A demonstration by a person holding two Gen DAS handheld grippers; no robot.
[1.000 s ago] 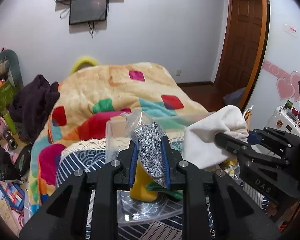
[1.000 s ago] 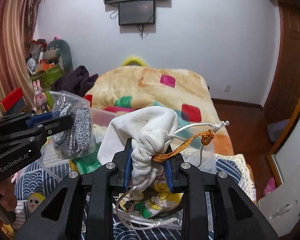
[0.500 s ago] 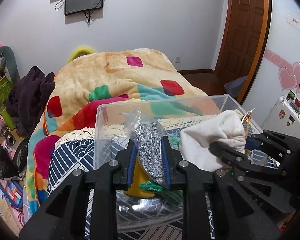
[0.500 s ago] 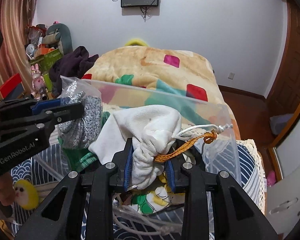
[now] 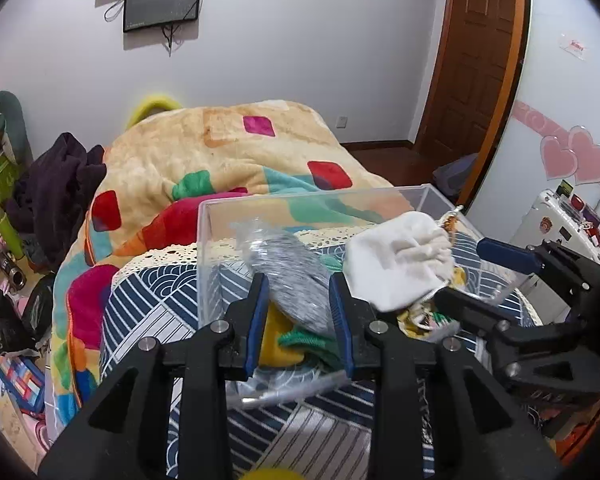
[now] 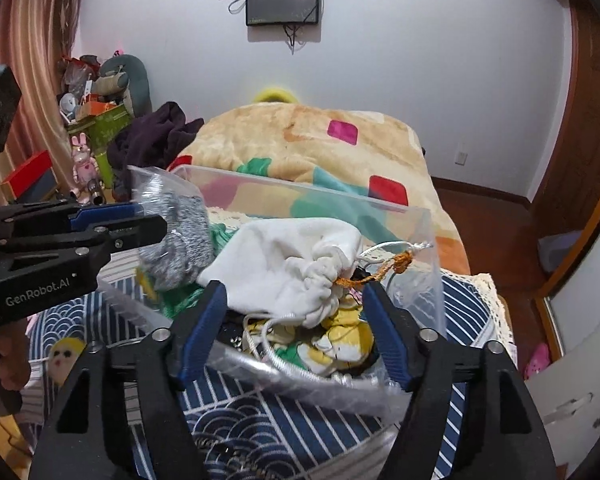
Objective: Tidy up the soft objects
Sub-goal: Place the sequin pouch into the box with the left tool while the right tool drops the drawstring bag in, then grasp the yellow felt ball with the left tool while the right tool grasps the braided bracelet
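A clear plastic bin (image 5: pixel 300 204) (image 6: pixel 284 186) stands on the blue patterned cloth. My left gripper (image 5: pixel 298 280) has its jaws parted wider than before around a grey speckled item in a clear bag (image 5: pixel 288 268) (image 6: pixel 176 236), which looks blurred over the bin. My right gripper (image 6: pixel 294 292) is open, its jaws wide apart on either side of a white drawstring pouch (image 6: pixel 296 264) (image 5: pixel 400 260) that lies on yellow and green soft things (image 6: pixel 340 336) in the bin. An orange cord (image 6: pixel 384 268) hangs from the pouch.
A colourful blanket (image 5: pixel 228 160) covers the bed behind the bin. Dark clothes (image 5: pixel 56 192) and toys pile at the left. A wooden door (image 5: pixel 472 64) is at the right. A yellow toy (image 6: pixel 66 354) lies on the cloth left of the bin.
Both grippers dropped towards the bin. The right gripper opened and let go of the white pouch, which now rests in the bin. The left jaws have widened around the grey bag.
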